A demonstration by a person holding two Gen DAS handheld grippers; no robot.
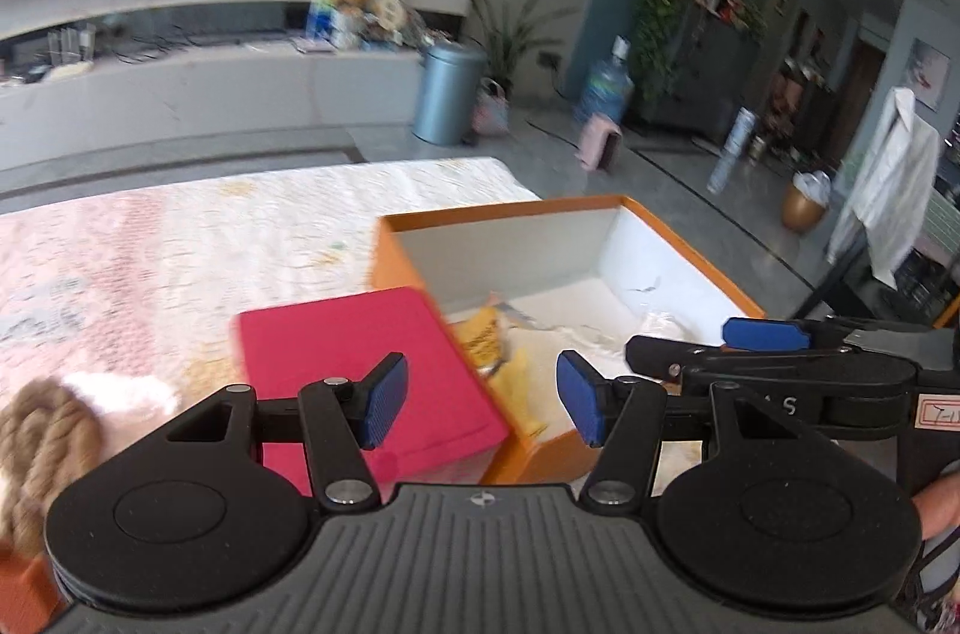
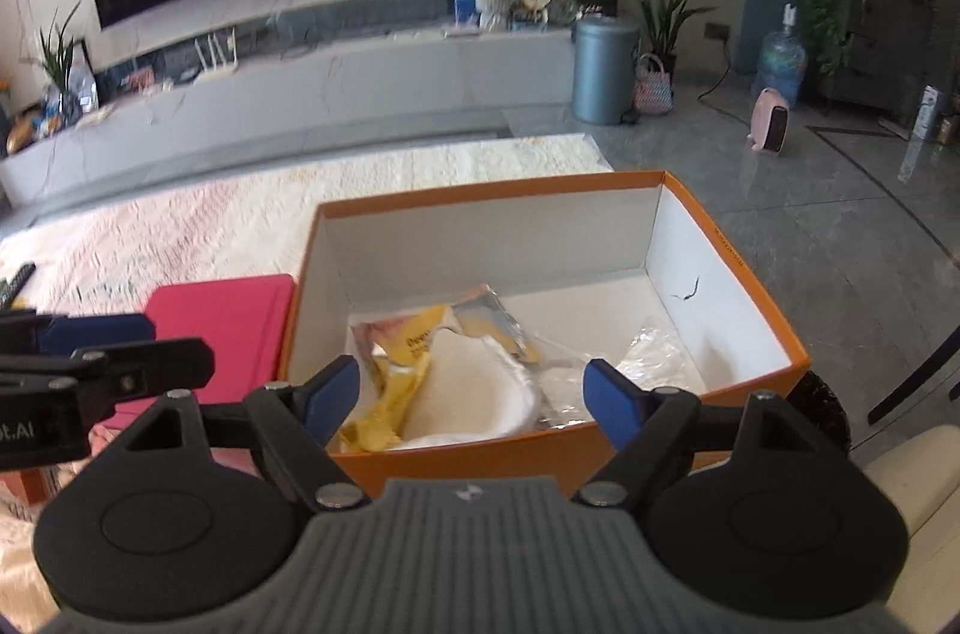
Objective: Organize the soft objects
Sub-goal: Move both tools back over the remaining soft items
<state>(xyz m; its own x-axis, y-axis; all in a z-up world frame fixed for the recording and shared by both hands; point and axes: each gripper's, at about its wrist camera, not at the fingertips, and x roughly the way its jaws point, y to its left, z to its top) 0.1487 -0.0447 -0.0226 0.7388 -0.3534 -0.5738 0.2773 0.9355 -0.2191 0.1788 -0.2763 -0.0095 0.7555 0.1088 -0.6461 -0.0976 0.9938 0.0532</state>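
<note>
An open orange box (image 2: 738, 268) with white inside stands on the patterned cloth; it also shows in the left wrist view (image 1: 690, 244). Inside lie a yellow snack bag (image 2: 408, 358), a white soft pad (image 2: 474, 394) and clear plastic wrap (image 2: 654, 352). My right gripper (image 2: 471, 400) is open and empty above the box's near wall. My left gripper (image 1: 483, 403) is open and empty over the box's left edge and a pink flat case (image 1: 360, 364). A brown rope bundle (image 1: 42, 448) on white fluff lies at the left.
The pink case (image 2: 228, 322) lies left of the box. The patterned cloth (image 2: 240, 214) covers the table. Beyond are a TV console (image 2: 300, 75), a blue bin (image 2: 603, 63), a water jug (image 2: 780, 63) and grey floor. The other gripper (image 1: 780, 364) reaches in at right.
</note>
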